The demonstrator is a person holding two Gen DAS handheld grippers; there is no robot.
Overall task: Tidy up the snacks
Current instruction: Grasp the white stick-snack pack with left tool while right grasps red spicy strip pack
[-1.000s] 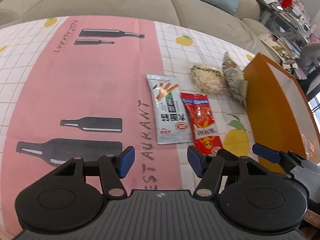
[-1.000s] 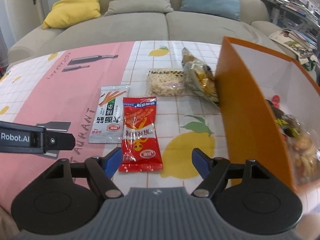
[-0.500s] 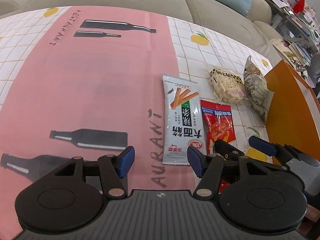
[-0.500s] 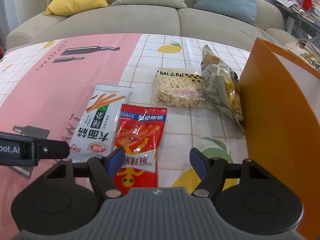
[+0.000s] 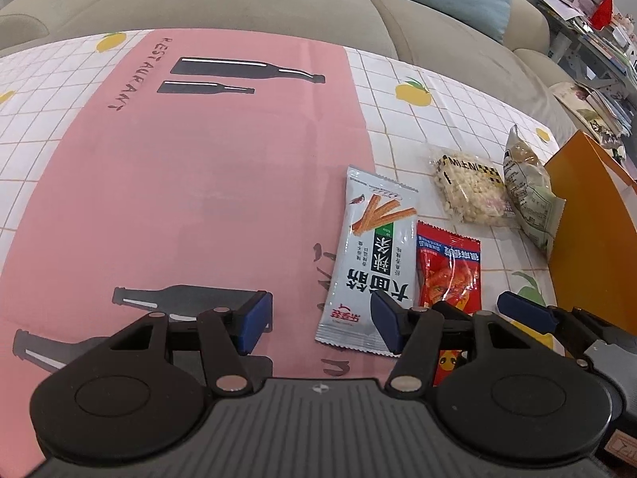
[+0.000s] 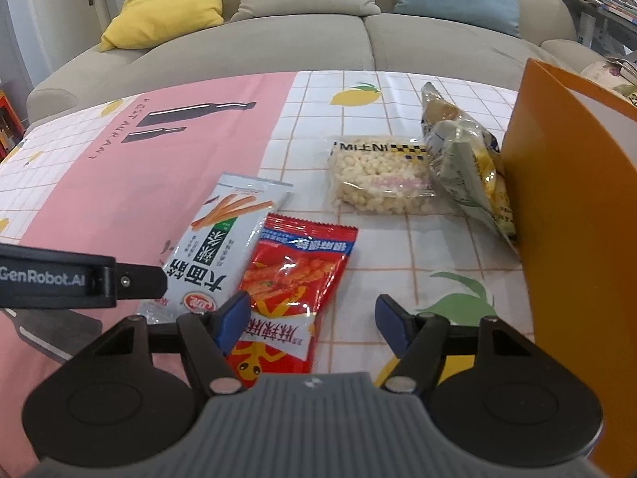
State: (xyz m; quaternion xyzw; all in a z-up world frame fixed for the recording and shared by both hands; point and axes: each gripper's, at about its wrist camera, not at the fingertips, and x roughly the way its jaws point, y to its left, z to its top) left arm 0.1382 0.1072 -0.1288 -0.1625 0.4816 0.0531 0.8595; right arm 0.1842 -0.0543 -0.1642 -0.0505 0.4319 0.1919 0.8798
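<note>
Several snack packets lie on the tablecloth. A white-grey stick-snack packet [image 5: 370,263] [image 6: 223,239] lies beside a red spicy-strip packet [image 5: 448,267] [image 6: 294,279]. My left gripper [image 5: 320,326] is open low over the cloth, its right pad over the white packet's near corner. My right gripper [image 6: 312,320] [image 5: 485,310] is open and its jaws are narrowing a little. The red packet's near end lies between them, the pads not pressing it. Farther back lie a clear puffed-grain packet [image 5: 469,191] [image 6: 378,183] and a green-yellow bag [image 5: 529,195] [image 6: 462,147].
An orange box [image 5: 589,231] [image 6: 569,199] stands at the table's right, with the green-yellow bag leaning on its wall. A grey sofa [image 6: 358,40] with cushions runs along the far edge. A cluttered shelf [image 5: 597,40] is at the far right. The pink tablecloth [image 5: 199,199] stretches left.
Both grippers have come forward and down toward the white and red packets, which now look larger and nearer. The right jaws have narrowed slightly. In the last half second neither moved.
</note>
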